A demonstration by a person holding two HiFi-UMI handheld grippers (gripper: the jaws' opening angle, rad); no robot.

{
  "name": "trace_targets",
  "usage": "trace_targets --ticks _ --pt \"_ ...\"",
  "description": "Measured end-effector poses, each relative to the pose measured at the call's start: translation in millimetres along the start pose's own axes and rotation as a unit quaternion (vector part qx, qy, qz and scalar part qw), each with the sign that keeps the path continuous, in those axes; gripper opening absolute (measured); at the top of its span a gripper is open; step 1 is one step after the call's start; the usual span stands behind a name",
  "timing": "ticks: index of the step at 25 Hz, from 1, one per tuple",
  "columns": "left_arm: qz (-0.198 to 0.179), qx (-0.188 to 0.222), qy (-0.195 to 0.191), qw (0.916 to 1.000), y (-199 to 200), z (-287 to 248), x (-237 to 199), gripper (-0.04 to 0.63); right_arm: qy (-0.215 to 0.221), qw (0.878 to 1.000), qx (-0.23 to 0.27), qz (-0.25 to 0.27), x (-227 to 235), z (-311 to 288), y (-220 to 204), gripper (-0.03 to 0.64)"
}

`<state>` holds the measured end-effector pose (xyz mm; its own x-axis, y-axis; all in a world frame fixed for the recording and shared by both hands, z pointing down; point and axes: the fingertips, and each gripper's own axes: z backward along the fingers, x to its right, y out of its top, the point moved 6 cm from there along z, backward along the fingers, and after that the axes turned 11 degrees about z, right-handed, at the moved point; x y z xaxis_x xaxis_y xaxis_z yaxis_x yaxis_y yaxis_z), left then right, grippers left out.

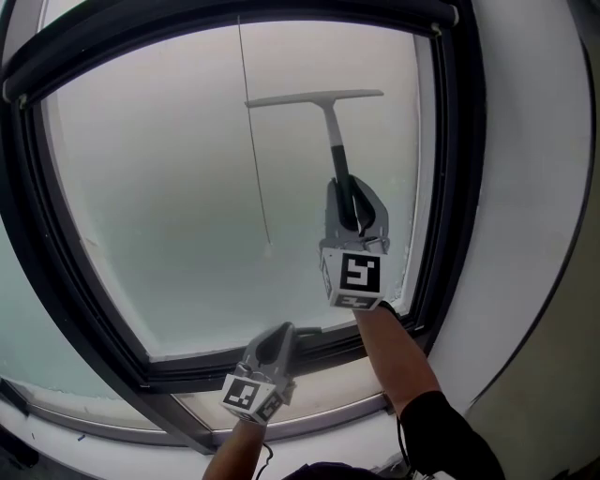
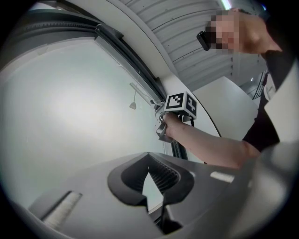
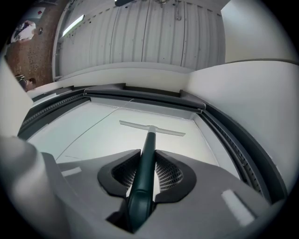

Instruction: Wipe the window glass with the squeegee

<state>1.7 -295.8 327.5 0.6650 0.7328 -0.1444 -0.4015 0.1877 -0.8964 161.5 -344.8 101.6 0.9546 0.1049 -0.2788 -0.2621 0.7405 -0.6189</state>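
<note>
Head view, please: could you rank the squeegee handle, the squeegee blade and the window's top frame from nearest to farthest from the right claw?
1. squeegee handle: clamped in the right claw.
2. squeegee blade: higher, at the handle's far end.
3. top frame: above the blade, along the window's upper edge.

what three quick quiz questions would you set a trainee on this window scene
1. True or false: the right gripper is shut on the squeegee handle.
2. Where is the squeegee's blade? A: high on the window glass; B: in the left gripper; C: down at the bottom edge of the pane.
3. Fill in: the left gripper, jaws together, holds ____.
Key: 1 true; 2 A; 3 nothing.
</note>
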Motion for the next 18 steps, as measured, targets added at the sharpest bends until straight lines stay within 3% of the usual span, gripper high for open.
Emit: trace_targets --ticks 4,10,18 --pt "0.004 -0.004 -0.007 1.0000 -4.2 1.9 -3.2 -0.002 0.001 1.000 -0.008 0.017 -3.7 -0.9 -3.8 0.097" --pt "-0.014 -0.020 -0.015 0.9996 -6.7 0.1 3.3 -0.002 -0.007 1.000 -0.014 -0.001 -9.0 10.8 -8.9 0.097" --pt "0.011 -0.028 -0.014 0.9995 -17.8 3.3 4.5 -0.002 0.001 1.000 -0.020 0.002 -10.9 20.8 -18.1 0.097"
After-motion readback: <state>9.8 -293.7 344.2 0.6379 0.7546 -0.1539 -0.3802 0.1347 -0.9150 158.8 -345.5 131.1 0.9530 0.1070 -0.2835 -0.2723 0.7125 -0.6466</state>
